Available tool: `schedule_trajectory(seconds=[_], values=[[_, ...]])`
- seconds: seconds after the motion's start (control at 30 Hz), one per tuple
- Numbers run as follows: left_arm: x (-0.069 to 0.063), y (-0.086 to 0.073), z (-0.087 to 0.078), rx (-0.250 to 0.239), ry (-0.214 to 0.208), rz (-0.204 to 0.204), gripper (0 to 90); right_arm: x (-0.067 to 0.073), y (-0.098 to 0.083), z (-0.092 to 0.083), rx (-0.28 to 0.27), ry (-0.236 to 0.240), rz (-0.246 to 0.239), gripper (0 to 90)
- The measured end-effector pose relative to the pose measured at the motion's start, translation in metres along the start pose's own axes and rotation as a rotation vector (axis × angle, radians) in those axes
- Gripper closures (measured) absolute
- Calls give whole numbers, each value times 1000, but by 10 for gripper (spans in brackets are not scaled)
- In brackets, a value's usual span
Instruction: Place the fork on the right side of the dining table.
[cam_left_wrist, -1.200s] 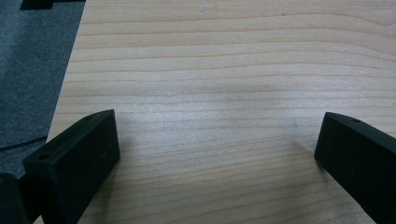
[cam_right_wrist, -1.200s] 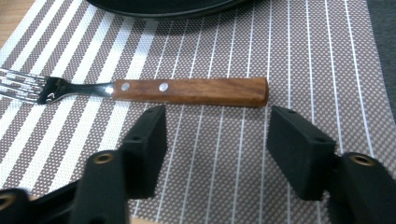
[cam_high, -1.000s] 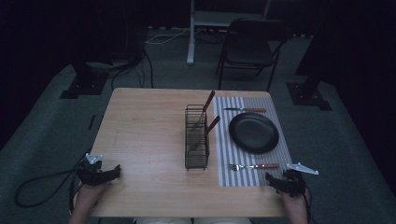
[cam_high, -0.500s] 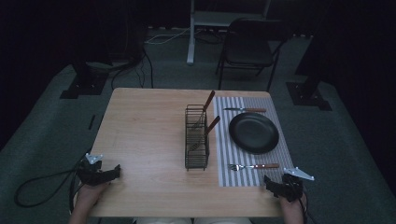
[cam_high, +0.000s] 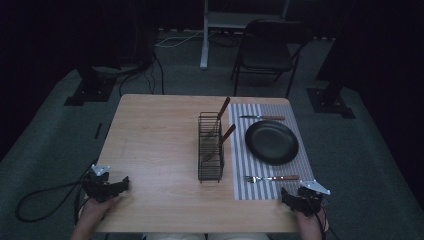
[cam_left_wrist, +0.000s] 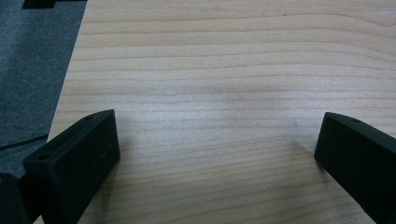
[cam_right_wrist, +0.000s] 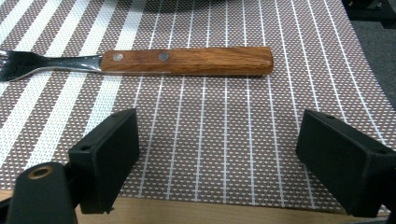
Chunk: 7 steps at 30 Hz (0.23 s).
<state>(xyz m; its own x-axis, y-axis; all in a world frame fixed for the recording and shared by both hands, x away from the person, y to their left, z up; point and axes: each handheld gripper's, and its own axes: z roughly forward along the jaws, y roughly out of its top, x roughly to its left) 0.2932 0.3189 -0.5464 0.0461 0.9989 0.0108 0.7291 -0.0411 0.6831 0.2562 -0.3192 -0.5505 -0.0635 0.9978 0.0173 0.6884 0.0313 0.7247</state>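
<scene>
A fork (cam_high: 271, 178) with a wooden handle (cam_right_wrist: 187, 61) lies on the striped placemat (cam_high: 295, 165) near its front edge. Behind it sits a black plate (cam_high: 271, 142), and a knife (cam_high: 262, 118) lies at the mat's far edge. A black wire caddy (cam_high: 210, 147) holds two wooden-handled utensils (cam_high: 224, 136). My right gripper (cam_high: 292, 197) (cam_right_wrist: 217, 154) rests open at the front right corner, just short of the fork's handle. My left gripper (cam_high: 116, 186) (cam_left_wrist: 217, 154) rests open over bare wood at the front left edge.
The wooden table (cam_high: 155, 145) has bare room left of the caddy. A folding chair (cam_high: 270, 50) stands beyond the far edge. A cable (cam_high: 40, 197) trails on the carpet at the left.
My right gripper has drawn back a little toward the table's front right corner. The left gripper has stayed put.
</scene>
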Motion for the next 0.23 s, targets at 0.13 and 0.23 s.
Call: schedule_trajectory(seconds=[0.13,0.23], values=[[-1,0,0,1,11,-12,2,0,0,0,0,-1,1,128],[-2,0,0,0,13,-14,2,0,0,0,0,-1,1,128]])
